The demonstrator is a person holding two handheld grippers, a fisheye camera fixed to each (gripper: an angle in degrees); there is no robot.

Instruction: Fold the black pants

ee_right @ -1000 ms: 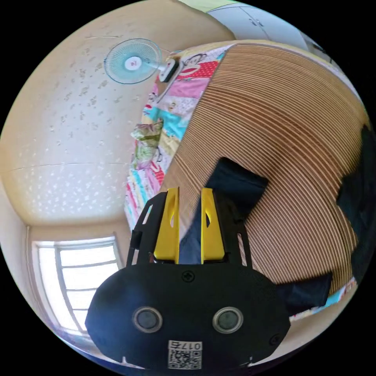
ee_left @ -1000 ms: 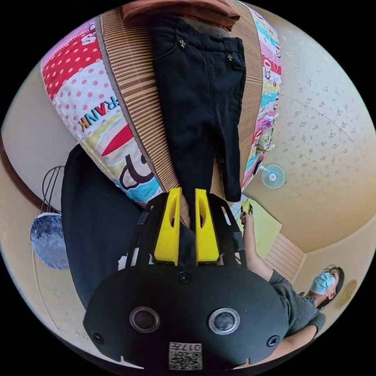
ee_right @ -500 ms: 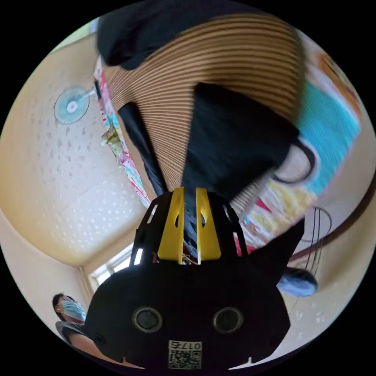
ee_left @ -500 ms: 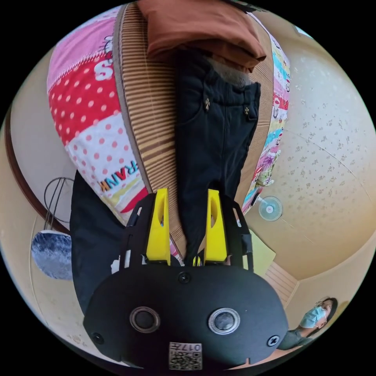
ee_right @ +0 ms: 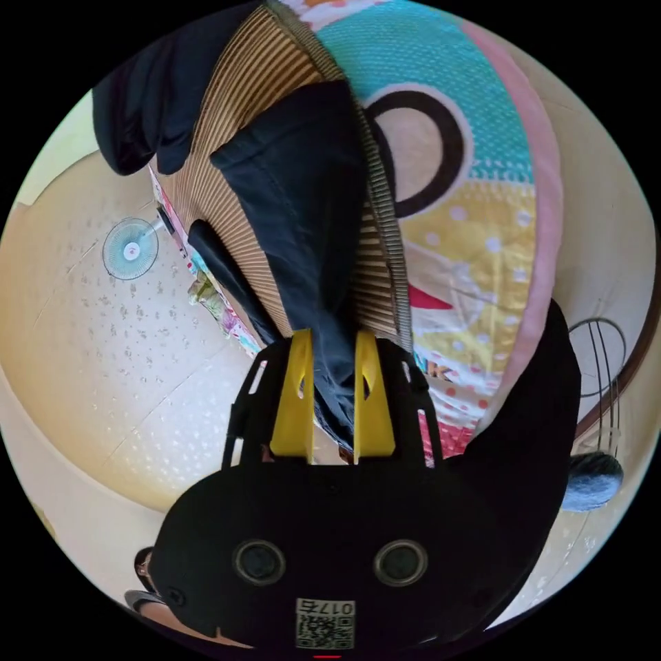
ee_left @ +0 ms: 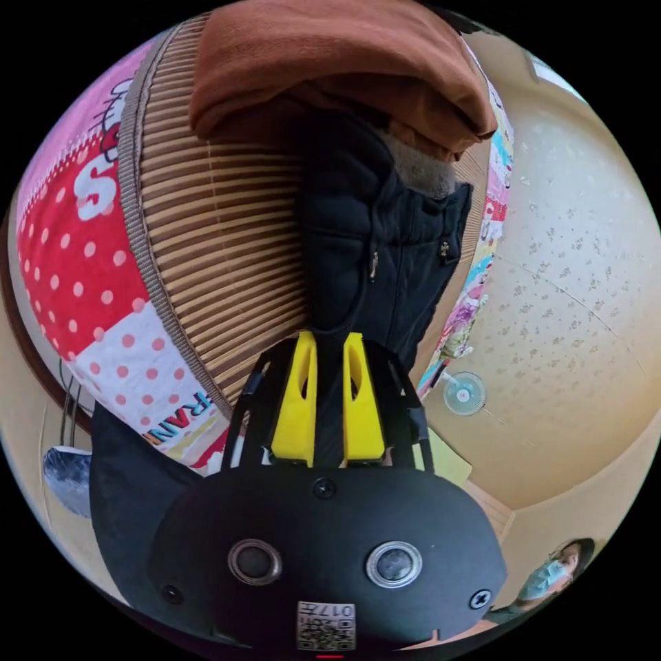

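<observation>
**Gripping both pant legs, fold under way on the bed mat**

Nearest in the left gripper view, the left hand-held gripper (ee_left: 329,403) has its yellow jaws drawn close together with dark cloth of the black pants (ee_left: 365,255) pinched between them. Judged from the narrow gap, both jaws press on the fabric. In the right gripper view, the right hand-held gripper (ee_right: 332,403) stands a little wider, with a leg of the pants (ee_right: 303,227) running down between its jaws; the cloth fills the gap and appears held on both sides.

Beyond the jaws, the pants lie on a striped bamboo mat (ee_left: 220,241) spread over the bed. The waistband end, with its pockets and small metal studs, lies farther from the left hand-held gripper. An orange-brown garment (ee_left: 330,76) rests against the waistband end, partly overlapping it. The patterned quilt (ee_left: 89,261) shows at the mat's edge.

Judgement: both legs are gripped near the hems so they can be carried toward the waistband together, keeping the edges aligned. The fold is at an early to middle stage. The orange-brown garment may obstruct a clean lay at the waist.

Farthest off, a standing fan (ee_left: 463,394) is on the floor (ee_left: 571,289).
</observation>
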